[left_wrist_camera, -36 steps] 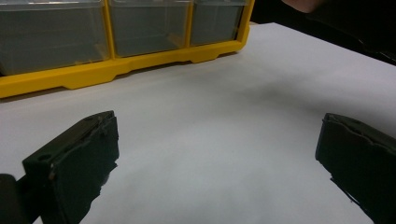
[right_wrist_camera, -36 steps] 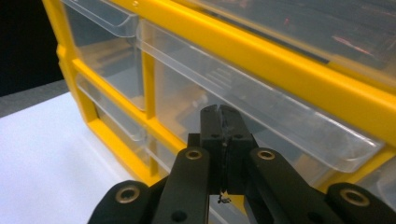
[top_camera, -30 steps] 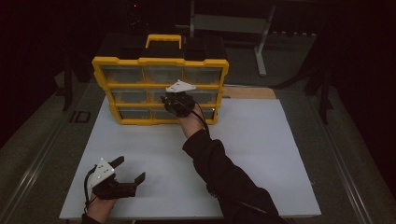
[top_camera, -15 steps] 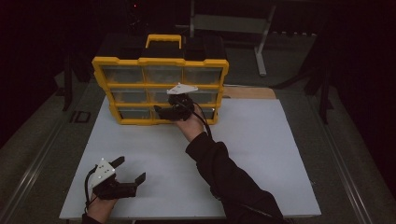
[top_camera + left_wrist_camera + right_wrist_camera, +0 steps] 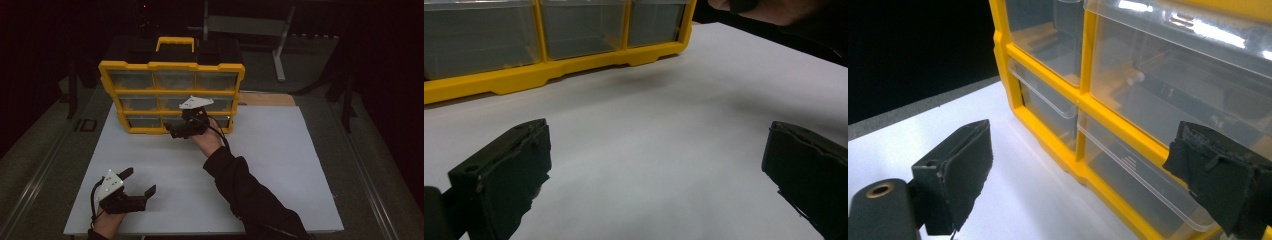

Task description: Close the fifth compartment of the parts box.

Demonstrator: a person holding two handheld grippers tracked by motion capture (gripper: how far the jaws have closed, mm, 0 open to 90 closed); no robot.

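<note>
A white board (image 5: 280,165) lies flat and matte on a grey-green table (image 5: 45,160) with a raised edge along its left; the room around is dark, and a pale metal frame (image 5: 280,45) stands behind at the right; a strip of bare wood (image 5: 267,99) shows at the board's far edge.

At the near left the left gripper (image 5: 139,183) rests low over the board, held in a hand (image 5: 106,225) at the bottom edge, a grey three-cornered plate on top; its black jaws stand wide apart with nothing between them; in the left gripper view the rough, dull pads frame bare white surface, with the box well ahead of them.

Further right and back stands the organiser box (image 5: 172,92), upright on the board's far part; its frame is glossy yellow plastic with a yellow handle on a black top, and it holds three rows of three clear, boxy drawers; a low drawer (image 5: 1143,182) has a ribbed lip along its front.

The right gripper (image 5: 172,133) sits just before the box's bottom row, near the middle drawer, on a dark-sleeved arm (image 5: 250,195) reaching in from the lower right; its jaws have just been opening and now gape wide, gripping nothing; in the right gripper view one pad lies over the board, the other before the drawer front; whether it touches I cannot tell.
</note>
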